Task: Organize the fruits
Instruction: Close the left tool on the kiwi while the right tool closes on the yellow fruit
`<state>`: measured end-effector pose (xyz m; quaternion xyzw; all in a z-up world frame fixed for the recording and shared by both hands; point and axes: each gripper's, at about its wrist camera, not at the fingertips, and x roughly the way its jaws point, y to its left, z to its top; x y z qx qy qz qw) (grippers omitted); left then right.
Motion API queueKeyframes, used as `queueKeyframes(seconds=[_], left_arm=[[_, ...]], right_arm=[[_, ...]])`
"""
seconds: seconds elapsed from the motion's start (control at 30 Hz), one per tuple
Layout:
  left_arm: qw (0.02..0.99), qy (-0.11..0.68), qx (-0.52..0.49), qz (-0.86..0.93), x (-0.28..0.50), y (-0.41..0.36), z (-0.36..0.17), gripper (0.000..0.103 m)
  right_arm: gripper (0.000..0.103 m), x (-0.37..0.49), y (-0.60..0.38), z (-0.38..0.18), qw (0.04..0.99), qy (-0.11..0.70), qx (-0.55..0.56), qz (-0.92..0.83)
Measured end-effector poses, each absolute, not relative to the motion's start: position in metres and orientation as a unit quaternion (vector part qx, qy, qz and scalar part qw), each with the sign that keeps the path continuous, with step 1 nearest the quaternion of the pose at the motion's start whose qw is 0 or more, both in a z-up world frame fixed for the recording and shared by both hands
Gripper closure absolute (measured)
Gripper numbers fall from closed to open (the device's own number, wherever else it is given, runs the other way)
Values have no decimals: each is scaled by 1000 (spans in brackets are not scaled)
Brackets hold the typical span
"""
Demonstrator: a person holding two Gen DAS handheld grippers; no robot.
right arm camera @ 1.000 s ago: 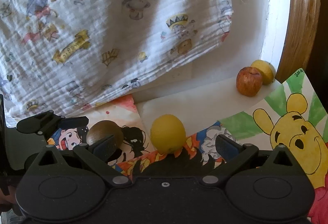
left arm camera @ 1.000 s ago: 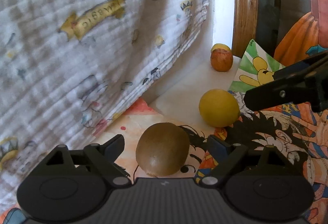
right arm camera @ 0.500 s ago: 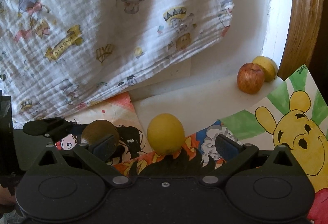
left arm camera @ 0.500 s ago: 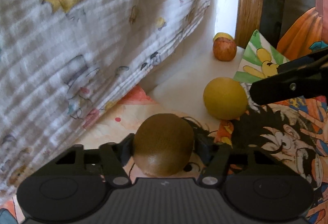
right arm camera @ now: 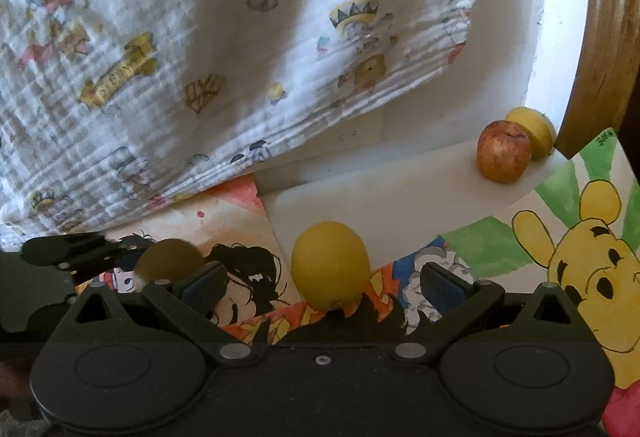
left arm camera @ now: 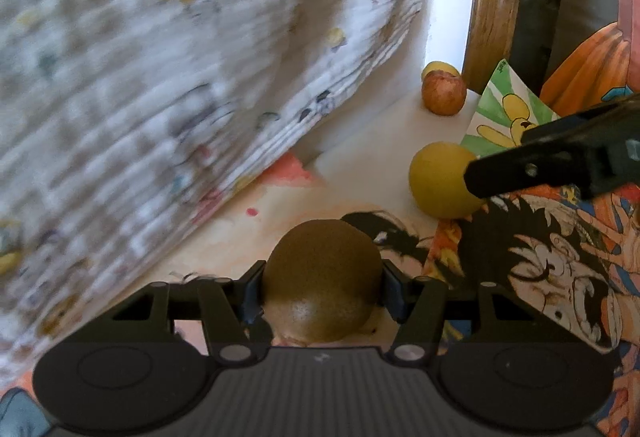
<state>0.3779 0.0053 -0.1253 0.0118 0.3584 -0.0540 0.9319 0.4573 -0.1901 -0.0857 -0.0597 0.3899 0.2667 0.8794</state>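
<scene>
1. Cartoon drawings (right arm camera: 592, 269) cover the surface; a printed cloth (right arm camera: 200, 57) hangs behind.
2. Cloth lettering is unreadable.
3. Left hand-held gripper (left arm camera: 322, 289) pinches the kiwi (left arm camera: 322, 289).
4. Right hand-held gripper (right arm camera: 320, 285) is spread around the lemon (right arm camera: 330, 265).

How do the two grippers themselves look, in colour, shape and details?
Both the left gripper and the right gripper are matt black plastic. Each has two round discs on its body, angled link arms with silver pivot pins, and dark blue pads on the fingers. No cables or sleeves show.
</scene>
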Motion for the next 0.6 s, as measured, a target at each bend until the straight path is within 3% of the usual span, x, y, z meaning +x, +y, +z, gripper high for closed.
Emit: queueKeyframes(seconds=[0.6], left_arm=[[933,359,8,-31,358,26,-123,40]], right_arm=[[8,486,-159,-116,864,408,-108,273]])
